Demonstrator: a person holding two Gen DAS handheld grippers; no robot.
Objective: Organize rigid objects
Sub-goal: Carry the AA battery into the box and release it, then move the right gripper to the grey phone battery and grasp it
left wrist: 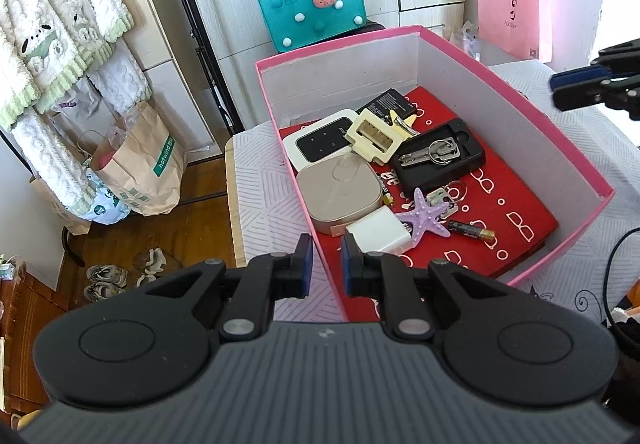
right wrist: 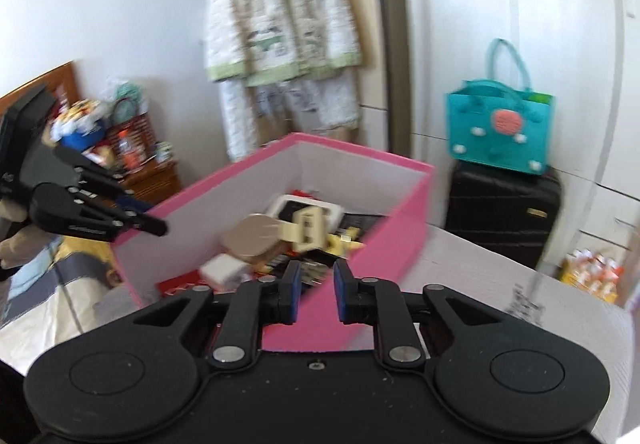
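Observation:
A pink box (left wrist: 516,83) with white inner walls stands on the table and holds a gold compact (left wrist: 338,193), a white router (left wrist: 320,141), a cream plug (left wrist: 374,137), keys in a black tray (left wrist: 438,153), a purple starfish (left wrist: 424,213), a white charger (left wrist: 378,232) and a battery (left wrist: 472,230). My left gripper (left wrist: 325,264) is open and empty over the box's near left wall. My right gripper (right wrist: 314,290) is open and empty above the box's near wall (right wrist: 396,211); it also shows in the left wrist view (left wrist: 592,79), beyond the box's right side.
The table wears a patterned white cloth (left wrist: 268,211). A teal felt bag (left wrist: 310,11) sits on a black suitcase (right wrist: 500,203) behind the box. A pink bag (left wrist: 514,17) hangs at the right. Paper bags (left wrist: 144,163) and slippers (left wrist: 120,276) lie on the wooden floor at left.

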